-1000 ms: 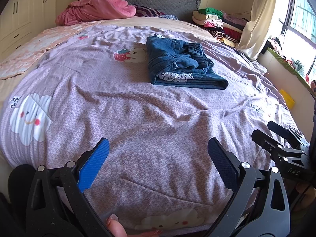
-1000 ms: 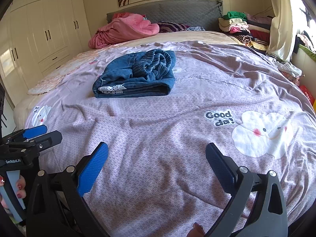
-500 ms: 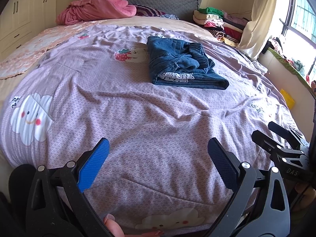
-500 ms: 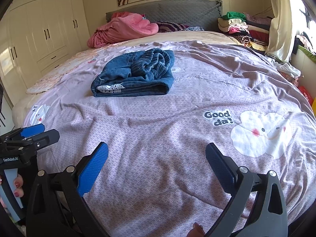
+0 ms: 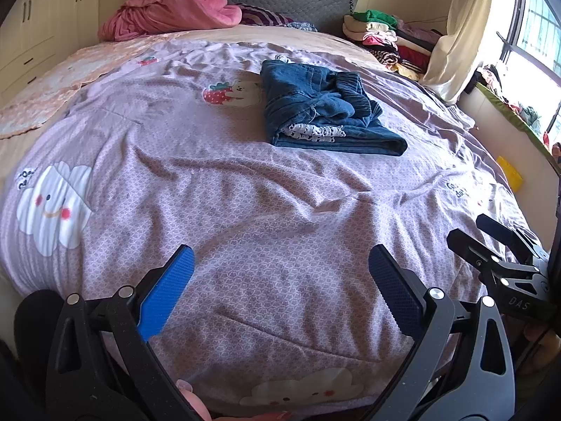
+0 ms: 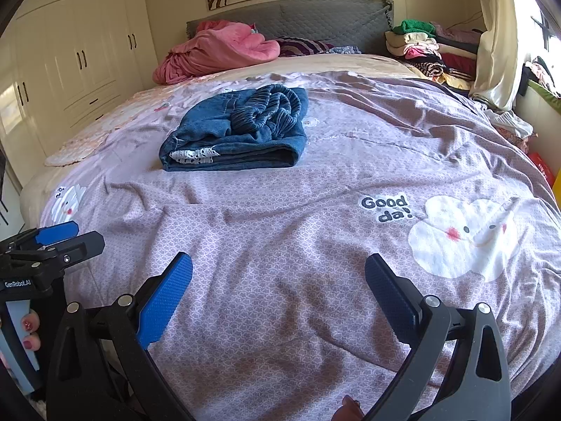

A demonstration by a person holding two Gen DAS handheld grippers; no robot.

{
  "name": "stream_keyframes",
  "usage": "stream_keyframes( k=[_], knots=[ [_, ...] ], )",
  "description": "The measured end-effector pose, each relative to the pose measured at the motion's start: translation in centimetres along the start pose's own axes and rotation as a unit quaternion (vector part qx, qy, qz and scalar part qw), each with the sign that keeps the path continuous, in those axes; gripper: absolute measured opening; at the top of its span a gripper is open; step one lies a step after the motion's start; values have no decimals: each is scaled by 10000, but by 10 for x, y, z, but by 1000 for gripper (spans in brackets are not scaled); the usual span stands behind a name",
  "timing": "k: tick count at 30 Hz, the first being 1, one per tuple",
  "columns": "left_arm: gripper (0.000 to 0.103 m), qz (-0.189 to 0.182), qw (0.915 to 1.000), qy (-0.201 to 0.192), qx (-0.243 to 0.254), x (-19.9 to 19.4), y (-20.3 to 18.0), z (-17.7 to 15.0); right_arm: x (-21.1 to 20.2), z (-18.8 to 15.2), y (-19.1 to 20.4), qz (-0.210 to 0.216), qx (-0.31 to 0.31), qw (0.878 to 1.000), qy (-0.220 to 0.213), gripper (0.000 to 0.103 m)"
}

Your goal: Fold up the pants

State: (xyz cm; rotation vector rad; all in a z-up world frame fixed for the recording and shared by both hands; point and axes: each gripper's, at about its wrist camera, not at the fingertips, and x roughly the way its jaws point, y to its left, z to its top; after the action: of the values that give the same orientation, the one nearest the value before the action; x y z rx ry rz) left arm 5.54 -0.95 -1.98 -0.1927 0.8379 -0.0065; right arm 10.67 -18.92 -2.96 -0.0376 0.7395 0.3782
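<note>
Meanwhile, folded denim pants (image 5: 326, 115) are seen mid-bed on lilac sheet (image 5: 224, 210), w/ left gripper (image 5: 280, 291) & right gripper (image 6: 278, 294) fingers held wide, empty.

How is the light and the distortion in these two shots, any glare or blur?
Left wrist view: the window at right is blown out, sunlight washes the curtain, and fisheye bends the bed into a dome. Right wrist view: glare at the upper right edge, dark vignette corners, yet the pants and the "Good da!" print stay sharp.
</note>
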Motion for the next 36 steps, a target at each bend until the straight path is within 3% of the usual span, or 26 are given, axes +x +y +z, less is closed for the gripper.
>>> stream_keyframes(
  k=[11, 17, 20, 23, 26, 30, 33, 34, 36],
  knots=[
    [93, 51, 10000, -1, -13, 2, 3, 0, 2, 0, -1, -132, -83, 9999, -17, 98],
    [93, 461, 9989, -67, 55, 4, 6, 4, 3, 3, -15, -202, 90, 9998, 16, 98],
    [93, 243, 9994, -219, -65, 0, 15, 10, 0, 10, -31, -220, 267, 9994, 27, 98],
    [93, 159, 9991, -314, -232, -1, 33, 28, -10, 26, -64, -353, 515, 9980, -105, 98],
    [93, 583, 9976, -21, -365, 24, 73, 66, -17, 49, -114, -722, 660, 9949, -234, 98],
    [93, 1172, 9915, 177, -529, 67, 136, 117, 7, 80, -204, -1360, 622, 9886, 195, 98],
    [93, 1339, 9873, 386, -763, 112, 181, 153, 44, 89, -267, -1650, 887, 9800, 670, 98],
    [93, 1256, 9884, 429, -735, 131, 191, 159, 57, 89, -283, -1573, 997, 9796, 754, 98],
    [95, 1491, 9869, 532, -305, 162, 198, 160, 91, 80, -310, -1652, 1238, 9728, 1052, 99]
  ],
)
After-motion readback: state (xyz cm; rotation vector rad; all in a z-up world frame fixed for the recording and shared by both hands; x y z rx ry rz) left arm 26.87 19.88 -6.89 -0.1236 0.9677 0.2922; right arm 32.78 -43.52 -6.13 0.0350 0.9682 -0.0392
